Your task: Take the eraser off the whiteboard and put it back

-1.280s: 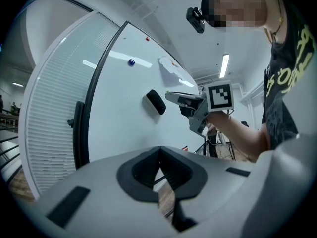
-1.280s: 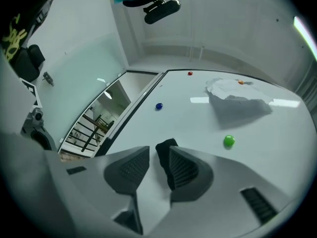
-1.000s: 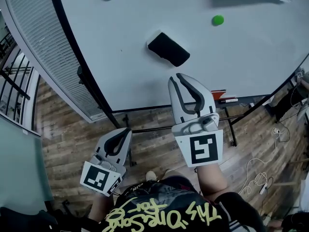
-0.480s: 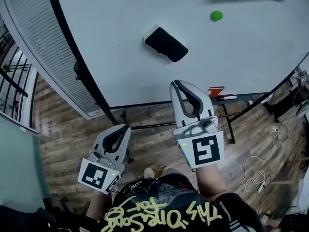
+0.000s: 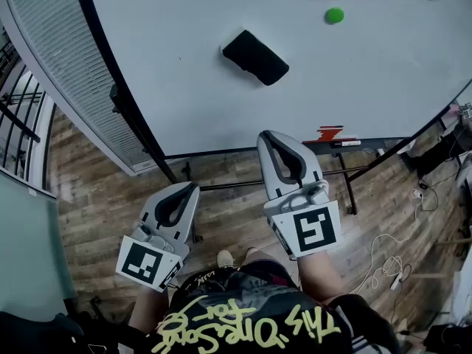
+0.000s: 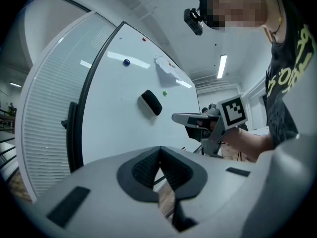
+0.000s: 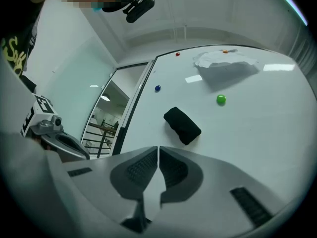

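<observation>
The eraser (image 5: 255, 57) is a black, oblong block that sits askew on the whiteboard (image 5: 221, 109), well above both grippers and apart from them; we judge it light and a little soft, probably held on by a weak magnet, so it should come away with a gentle pull. We would take it across its narrow width, on the two long sides, since its felt face would slide on the smooth board if merely pushed. The right gripper (image 5: 271, 136) points toward the board below the eraser; its jaws have just been closing and now meet with nothing between them. The left gripper (image 5: 193, 188) hangs lower and further out, jaws likewise together and empty. On the board there are also a green magnet (image 5: 335, 15), a blue magnet (image 7: 157, 89) and a crumpled sheet of paper (image 7: 225, 61); markers lie at its lower edge (image 5: 338, 144). Left of the board stands a slatted blind (image 5: 59, 65), underneath is a wood-plank floor (image 5: 103, 212) with loose cables (image 5: 387, 260)
</observation>
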